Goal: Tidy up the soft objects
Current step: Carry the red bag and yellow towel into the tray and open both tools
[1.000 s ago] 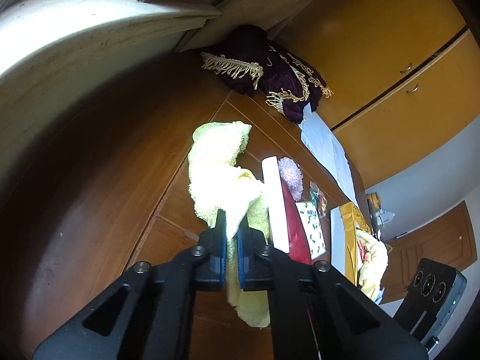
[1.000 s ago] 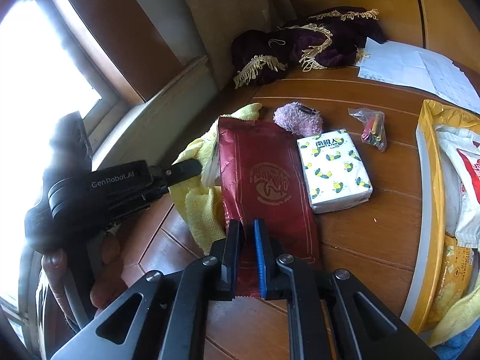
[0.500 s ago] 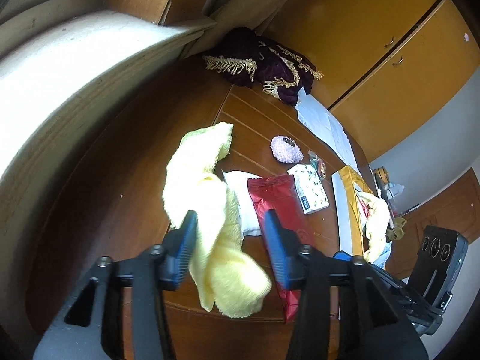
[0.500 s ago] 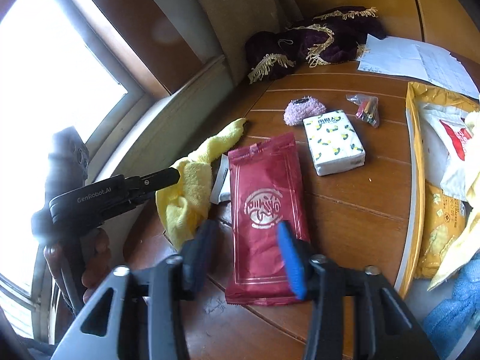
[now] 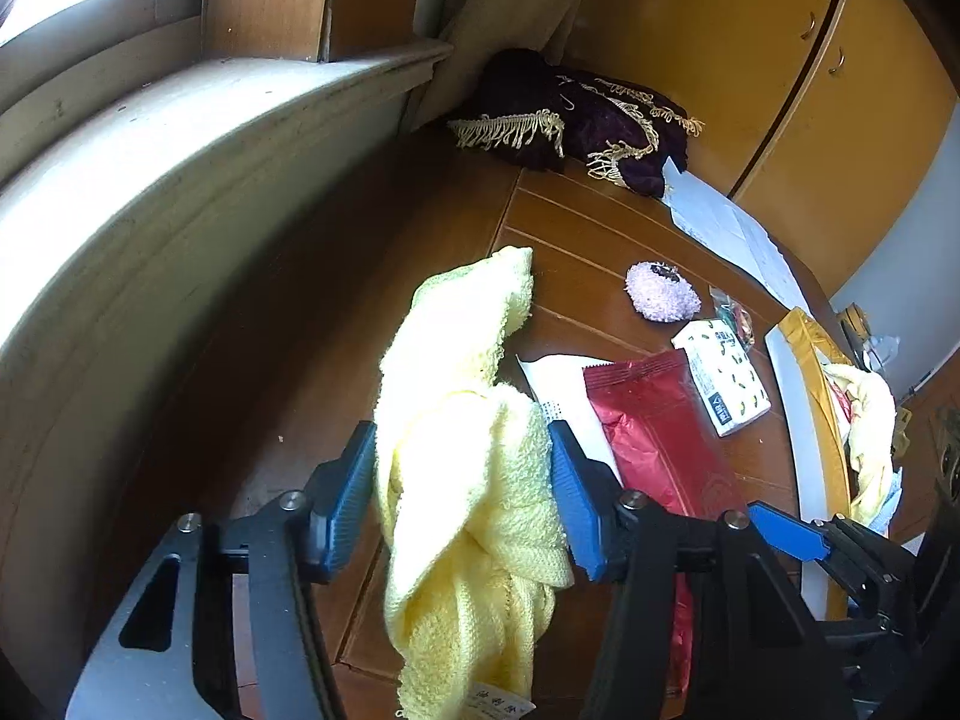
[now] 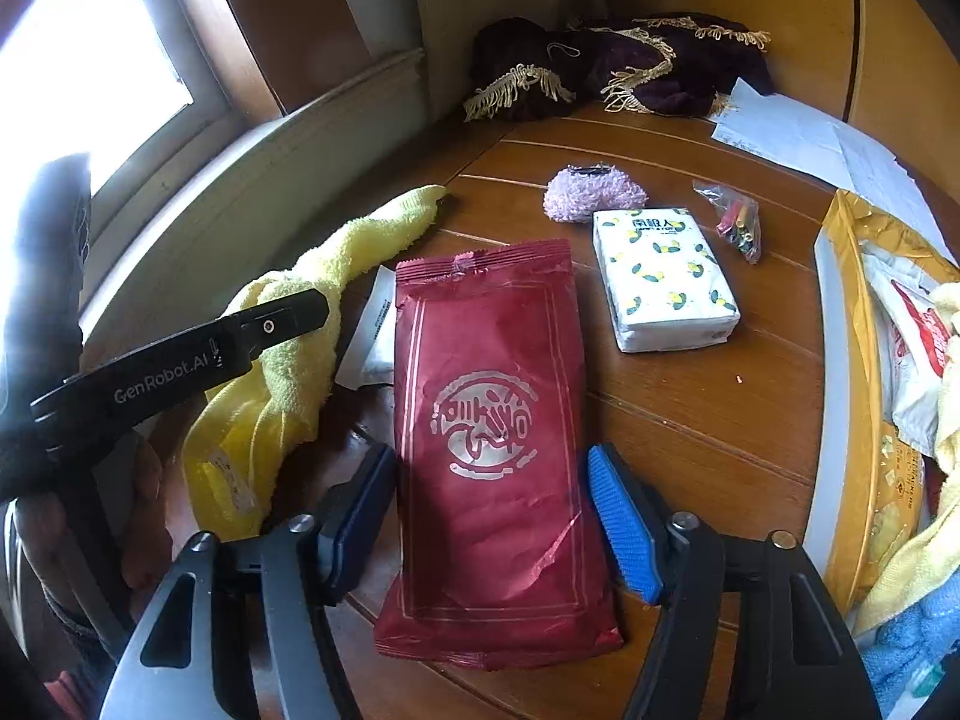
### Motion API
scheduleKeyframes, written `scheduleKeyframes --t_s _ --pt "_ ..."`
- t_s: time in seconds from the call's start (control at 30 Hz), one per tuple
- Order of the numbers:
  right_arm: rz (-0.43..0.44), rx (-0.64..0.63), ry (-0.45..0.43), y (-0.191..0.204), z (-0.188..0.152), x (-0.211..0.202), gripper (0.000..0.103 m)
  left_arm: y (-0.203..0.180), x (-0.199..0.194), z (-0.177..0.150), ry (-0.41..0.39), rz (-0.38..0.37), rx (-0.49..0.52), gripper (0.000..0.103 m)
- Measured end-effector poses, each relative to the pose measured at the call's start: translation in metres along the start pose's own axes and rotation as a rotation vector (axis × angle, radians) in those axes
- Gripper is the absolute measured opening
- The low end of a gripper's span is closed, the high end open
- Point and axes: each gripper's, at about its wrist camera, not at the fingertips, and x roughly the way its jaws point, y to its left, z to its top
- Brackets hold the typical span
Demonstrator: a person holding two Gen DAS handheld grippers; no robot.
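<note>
A yellow towel (image 5: pixel 462 432) lies crumpled on the wooden table (image 5: pixel 576 240), running between the blue pads of my open left gripper (image 5: pixel 459 495). The same towel (image 6: pixel 300 324) shows in the right wrist view beside a dark red foil pouch (image 6: pixel 489 420). That pouch lies flat, its near half between the spread fingers of my open right gripper (image 6: pixel 492 516). The pouch (image 5: pixel 654 432) also appears right of the towel in the left wrist view. A fuzzy lilac puff (image 6: pixel 591 195) and a white tissue pack (image 6: pixel 663 273) rest farther back.
A purple fringed cloth (image 6: pixel 618 69) is heaped in the far corner, with white papers (image 6: pixel 798 138) beside it. A yellow-rimmed bin (image 6: pixel 846 360) of bags and cloths stands at right. A small clear bag (image 6: pixel 735 225) lies near the tissues. A window sill (image 5: pixel 150 192) curves along the left.
Both grippers have opened: the left let go of the yellow towel and the right let go of the red pouch. Both pulled back, and both items now lie on the table.
</note>
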Motion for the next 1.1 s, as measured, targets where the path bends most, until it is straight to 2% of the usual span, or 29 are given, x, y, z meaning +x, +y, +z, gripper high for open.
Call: scheduleKeyframes --t_s 0.13,0.27,0.4,0.53,0.7,0.87,1.1 --pt "-0.017 -0.011 -0.016 -0.001 -0.006 -0.005 0.052 -0.004 -0.005 -0.003 -0.033 0.008 -0.003 0.046" --pt "0.029 0.04 -0.051 -0.015 -0.006 -0.02 0.047 0.0 -0.017 0.0 -0.047 -0.131 -0.071 0.045" --pt "0.048 0.087 -0.136 -0.029 -0.013 -0.043 0.047 -0.014 -0.043 0.002 -0.122 -0.222 -0.063 0.045" --pt "0.086 0.119 -0.202 -0.042 -0.021 -0.066 0.047 -0.026 -0.061 0.005 -0.132 -0.368 -0.087 0.045" --pt "0.085 0.149 -0.322 -0.059 -0.031 -0.105 0.047 -0.06 -0.07 0.005 -0.119 -0.514 -0.069 0.045" --pt "0.058 0.224 -0.361 -0.093 -0.038 -0.129 0.048 -0.107 -0.069 0.008 -0.057 -0.64 -0.02 0.045" --pt "-0.001 0.314 -0.371 -0.138 -0.046 -0.138 0.048 -0.164 -0.058 0.01 -0.008 -0.677 0.055 0.045"
